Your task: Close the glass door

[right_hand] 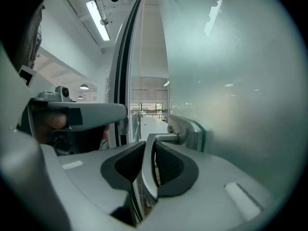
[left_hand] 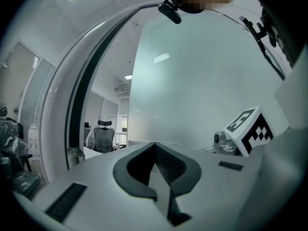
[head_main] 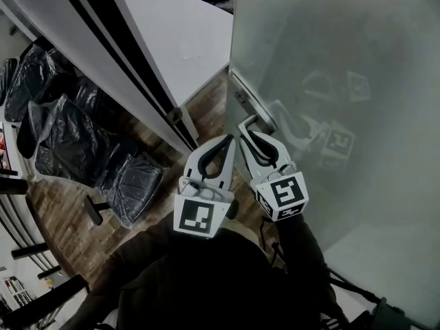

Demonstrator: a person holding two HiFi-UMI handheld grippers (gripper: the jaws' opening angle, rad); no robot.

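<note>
The frosted glass door (head_main: 337, 81) fills the right side of the head view and stands ajar from the white frame with its black seal (head_main: 130, 53). Its metal lever handle (right_hand: 150, 153) juts from a mount (right_hand: 188, 129) on the door's edge. My right gripper (right_hand: 149, 141) is shut on that handle, also seen from above as the right gripper (head_main: 249, 124) at the door's edge. My left gripper (head_main: 225, 141) hangs just left of it, shut with nothing between the pads. In its own view the left gripper (left_hand: 155, 147) points at the glass door (left_hand: 202, 81).
Black chairs wrapped in plastic (head_main: 69, 136) stand at the left on the wooden floor (head_main: 69, 225). A white partition (head_main: 185, 40) runs behind the frame. Through the gap an office chair (left_hand: 103, 137) and a lit corridor (right_hand: 149, 109) show.
</note>
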